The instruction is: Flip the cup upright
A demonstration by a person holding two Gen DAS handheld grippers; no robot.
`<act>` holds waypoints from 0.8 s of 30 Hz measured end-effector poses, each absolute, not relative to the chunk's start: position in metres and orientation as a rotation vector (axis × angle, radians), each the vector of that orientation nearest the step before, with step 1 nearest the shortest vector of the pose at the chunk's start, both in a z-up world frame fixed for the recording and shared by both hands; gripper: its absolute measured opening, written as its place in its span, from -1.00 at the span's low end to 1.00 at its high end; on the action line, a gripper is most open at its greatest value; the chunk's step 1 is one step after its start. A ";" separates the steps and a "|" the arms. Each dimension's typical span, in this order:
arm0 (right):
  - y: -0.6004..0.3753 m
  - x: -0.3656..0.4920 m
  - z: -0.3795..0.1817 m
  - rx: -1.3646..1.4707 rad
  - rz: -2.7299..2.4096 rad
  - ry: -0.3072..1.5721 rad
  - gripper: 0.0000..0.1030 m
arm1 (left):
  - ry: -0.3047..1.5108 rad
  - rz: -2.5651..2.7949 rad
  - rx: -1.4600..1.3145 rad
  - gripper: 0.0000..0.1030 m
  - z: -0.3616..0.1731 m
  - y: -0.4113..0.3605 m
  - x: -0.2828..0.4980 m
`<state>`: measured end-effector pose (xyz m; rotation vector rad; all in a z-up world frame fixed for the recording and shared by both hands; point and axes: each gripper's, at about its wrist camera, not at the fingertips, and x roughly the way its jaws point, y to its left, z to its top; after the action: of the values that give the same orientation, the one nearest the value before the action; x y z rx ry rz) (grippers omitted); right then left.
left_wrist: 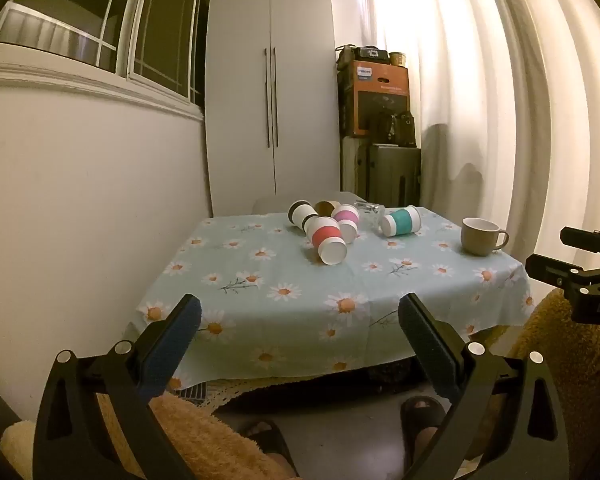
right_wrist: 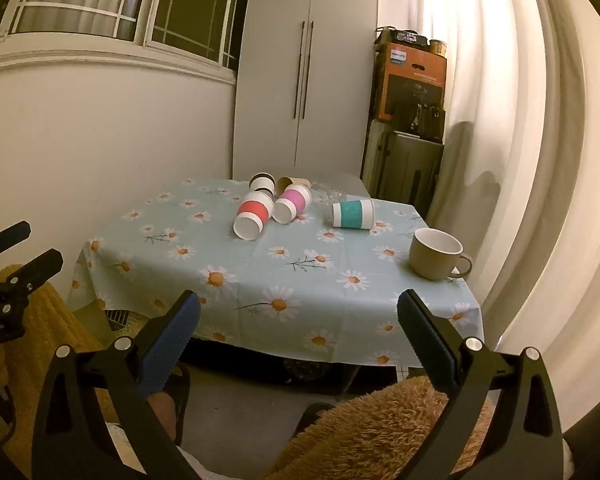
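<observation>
Several paper cups lie on their sides on the daisy tablecloth [left_wrist: 284,280]: a red-banded cup [left_wrist: 326,242] [right_wrist: 253,218], a pink-banded cup [left_wrist: 346,222] [right_wrist: 291,203], a teal-banded cup [left_wrist: 400,221] [right_wrist: 353,214], a black-banded cup [left_wrist: 301,213] [right_wrist: 261,182] and a brown cup [left_wrist: 326,207] [right_wrist: 290,182]. A beige mug [left_wrist: 480,237] [right_wrist: 437,253] stands upright at the right. My left gripper [left_wrist: 300,320] and my right gripper [right_wrist: 298,316] are open and empty, held off the table's near edge, well short of the cups.
A clear glass [left_wrist: 370,212] [right_wrist: 329,194] lies among the cups. A white wardrobe [left_wrist: 272,92], stacked boxes [left_wrist: 380,100] and a curtain [left_wrist: 500,120] stand behind the table; a wall runs along its left. Furry sleeves and sandalled feet [left_wrist: 420,412] are below.
</observation>
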<state>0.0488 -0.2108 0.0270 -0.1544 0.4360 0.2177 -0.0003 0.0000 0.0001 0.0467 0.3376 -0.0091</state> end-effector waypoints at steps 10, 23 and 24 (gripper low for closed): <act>-0.210 0.049 0.026 -0.148 0.221 0.448 0.90 | 0.337 -0.013 0.045 0.87 0.000 0.000 0.000; -0.207 0.049 0.024 -0.156 0.222 0.449 0.90 | 0.333 -0.013 0.042 0.87 0.004 0.002 -0.002; -0.207 0.050 0.024 -0.156 0.222 0.451 0.90 | 0.334 -0.012 0.042 0.87 0.005 0.002 -0.001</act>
<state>0.0496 -0.2068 0.0243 -0.1564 0.4506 0.2219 -0.0006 0.0019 0.0049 0.0424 0.3338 -0.0118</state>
